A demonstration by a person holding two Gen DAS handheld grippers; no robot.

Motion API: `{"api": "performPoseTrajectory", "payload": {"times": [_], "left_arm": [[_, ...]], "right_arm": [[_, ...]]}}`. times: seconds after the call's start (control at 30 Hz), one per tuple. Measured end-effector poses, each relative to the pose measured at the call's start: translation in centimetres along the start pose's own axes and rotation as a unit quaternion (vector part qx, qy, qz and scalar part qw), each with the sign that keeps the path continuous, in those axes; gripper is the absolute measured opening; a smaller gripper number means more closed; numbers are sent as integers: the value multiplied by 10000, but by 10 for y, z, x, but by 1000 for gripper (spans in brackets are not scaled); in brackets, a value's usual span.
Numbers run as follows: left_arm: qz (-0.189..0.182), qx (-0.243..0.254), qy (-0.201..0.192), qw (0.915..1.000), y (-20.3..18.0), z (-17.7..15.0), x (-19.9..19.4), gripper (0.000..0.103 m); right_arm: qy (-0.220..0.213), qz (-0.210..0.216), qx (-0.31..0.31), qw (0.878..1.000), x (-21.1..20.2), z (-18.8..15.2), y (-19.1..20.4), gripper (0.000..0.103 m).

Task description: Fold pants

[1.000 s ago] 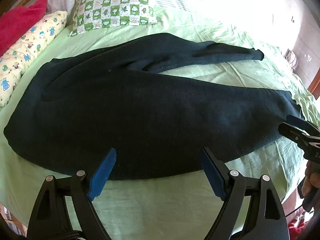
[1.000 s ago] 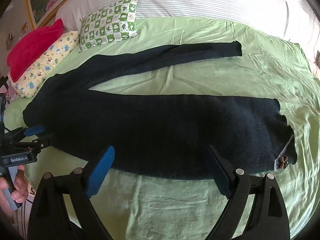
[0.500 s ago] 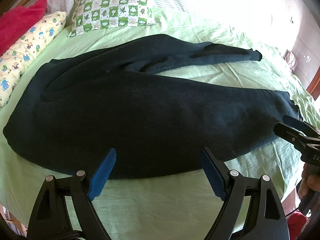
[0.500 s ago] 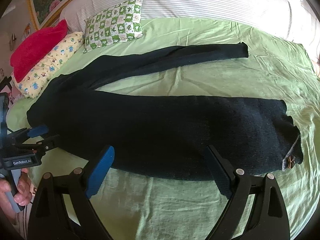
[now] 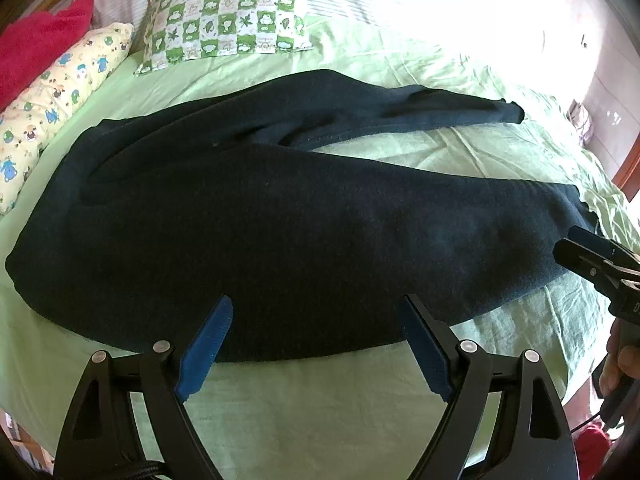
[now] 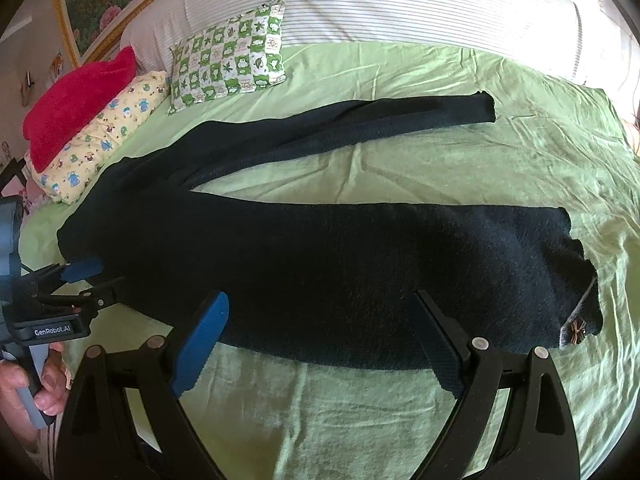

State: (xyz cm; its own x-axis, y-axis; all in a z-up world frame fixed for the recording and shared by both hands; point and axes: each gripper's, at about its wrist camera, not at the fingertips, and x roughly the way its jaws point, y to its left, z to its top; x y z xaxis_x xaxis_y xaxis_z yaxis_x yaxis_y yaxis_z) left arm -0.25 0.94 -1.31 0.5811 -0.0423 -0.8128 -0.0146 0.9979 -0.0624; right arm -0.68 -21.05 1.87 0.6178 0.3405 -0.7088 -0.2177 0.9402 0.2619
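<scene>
Both grippers have moved a little closer to the pants since the earlier frame. Left gripper (image 5: pixel 316 344) hovers with jaws wide apart, holding nothing, over the near edge of the dark pants (image 5: pixel 280 232). Right gripper (image 6: pixel 320 340) is also spread wide and empty. Pants lie flat on the green sheet (image 6: pixel 400 168), legs apart. Farther back is a checked pillow (image 6: pixel 228 60).

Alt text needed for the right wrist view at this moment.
Dark pants lie spread flat on a green bedsheet, legs splayed apart, unfolded. The right gripper hovers with jaws open over the near edge; the left gripper waits open at the waistband end, near three pillows.
</scene>
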Motion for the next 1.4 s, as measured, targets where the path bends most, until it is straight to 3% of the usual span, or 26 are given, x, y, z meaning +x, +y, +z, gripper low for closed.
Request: {"api": "performPoseTrajectory", "payload": {"times": [0.9,1.4], "left_arm": [[-74,204,-106,9997,-4,26,0,86],[-119,643,-341,9973,-18,85,1,86]], "right_arm": [[-55,48,219,9997,-1,15,-24,91],[-289,129,416,9986,-5,75,-69,91]]}}
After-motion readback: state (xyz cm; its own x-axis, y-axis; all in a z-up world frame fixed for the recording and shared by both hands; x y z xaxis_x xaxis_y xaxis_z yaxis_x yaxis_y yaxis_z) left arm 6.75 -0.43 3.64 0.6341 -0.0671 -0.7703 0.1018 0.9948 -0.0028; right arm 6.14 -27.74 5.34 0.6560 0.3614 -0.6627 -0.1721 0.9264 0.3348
